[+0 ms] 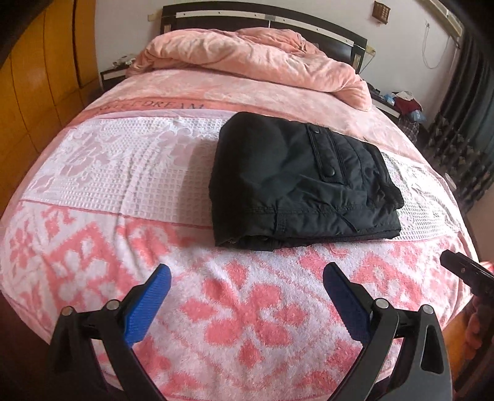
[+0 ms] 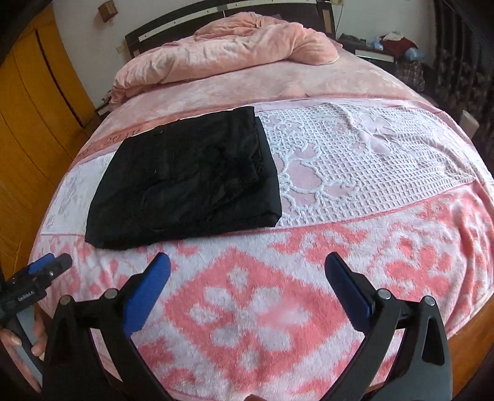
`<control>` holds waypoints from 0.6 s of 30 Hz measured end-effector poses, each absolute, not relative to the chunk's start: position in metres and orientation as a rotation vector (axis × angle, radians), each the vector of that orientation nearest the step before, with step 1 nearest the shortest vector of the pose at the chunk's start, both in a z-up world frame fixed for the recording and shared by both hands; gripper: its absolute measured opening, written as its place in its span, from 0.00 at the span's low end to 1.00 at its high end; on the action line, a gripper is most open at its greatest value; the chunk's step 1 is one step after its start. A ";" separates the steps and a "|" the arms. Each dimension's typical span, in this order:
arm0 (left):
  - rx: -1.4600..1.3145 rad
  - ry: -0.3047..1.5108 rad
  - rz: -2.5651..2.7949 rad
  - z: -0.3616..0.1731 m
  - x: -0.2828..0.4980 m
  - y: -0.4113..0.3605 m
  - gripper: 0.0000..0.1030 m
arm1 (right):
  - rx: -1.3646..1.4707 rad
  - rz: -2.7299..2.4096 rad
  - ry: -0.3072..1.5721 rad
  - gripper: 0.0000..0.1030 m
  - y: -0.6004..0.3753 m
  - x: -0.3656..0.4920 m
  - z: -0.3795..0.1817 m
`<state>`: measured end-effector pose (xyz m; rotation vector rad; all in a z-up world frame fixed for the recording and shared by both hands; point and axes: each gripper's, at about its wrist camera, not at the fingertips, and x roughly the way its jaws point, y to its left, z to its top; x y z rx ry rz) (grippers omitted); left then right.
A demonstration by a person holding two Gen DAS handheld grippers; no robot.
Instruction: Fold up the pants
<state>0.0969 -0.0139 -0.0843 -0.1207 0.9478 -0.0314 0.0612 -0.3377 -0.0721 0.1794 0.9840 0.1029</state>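
Black pants (image 1: 302, 182) lie folded into a compact rectangle on the pink and white blanket (image 1: 108, 172), with a snap pocket flap on top. In the right wrist view the pants (image 2: 188, 182) sit left of centre. My left gripper (image 1: 247, 277) is open and empty, held above the blanket short of the pants' near edge. My right gripper (image 2: 247, 268) is open and empty, also short of the pants and to their right. The right gripper's tip shows at the left wrist view's right edge (image 1: 463, 268). The left gripper shows at the right wrist view's left edge (image 2: 37, 274).
A rumpled pink duvet (image 1: 256, 61) lies at the head of the bed by a dark headboard (image 1: 262, 15). Yellow wardrobe doors (image 1: 37, 77) stand on the left. A cluttered nightstand (image 1: 404, 105) and dark curtains (image 1: 463, 123) are on the right.
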 end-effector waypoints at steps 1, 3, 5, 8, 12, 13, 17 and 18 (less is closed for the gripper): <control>-0.119 0.945 -0.026 -0.082 0.095 -0.014 0.96 | 0.177 0.107 0.983 0.97 -0.337 0.061 -0.071; -0.118 0.937 -0.021 -0.079 0.091 -0.013 0.96 | 0.165 0.107 0.977 0.97 -0.335 0.055 -0.065; -0.121 0.928 -0.020 -0.074 0.088 -0.012 0.96 | 0.158 0.099 0.970 0.97 -0.334 0.051 -0.061; -0.128 0.921 -0.017 -0.067 0.082 -0.012 0.96 | 0.148 0.101 0.961 0.97 -0.330 0.046 -0.052; -0.105 0.898 -0.016 -0.056 0.073 -0.015 0.96 | 0.134 0.086 0.957 0.97 -0.326 0.041 -0.042; -0.099 0.895 -0.016 -0.054 0.072 -0.016 0.96 | 0.126 0.082 0.954 0.97 -0.324 0.040 -0.040; -0.085 0.895 -0.024 -0.051 0.069 -0.019 0.96 | 0.099 0.072 0.940 0.97 -0.317 0.036 -0.032; -0.086 0.895 -0.026 -0.051 0.068 -0.019 0.96 | 0.093 0.072 0.939 0.97 -0.315 0.035 -0.030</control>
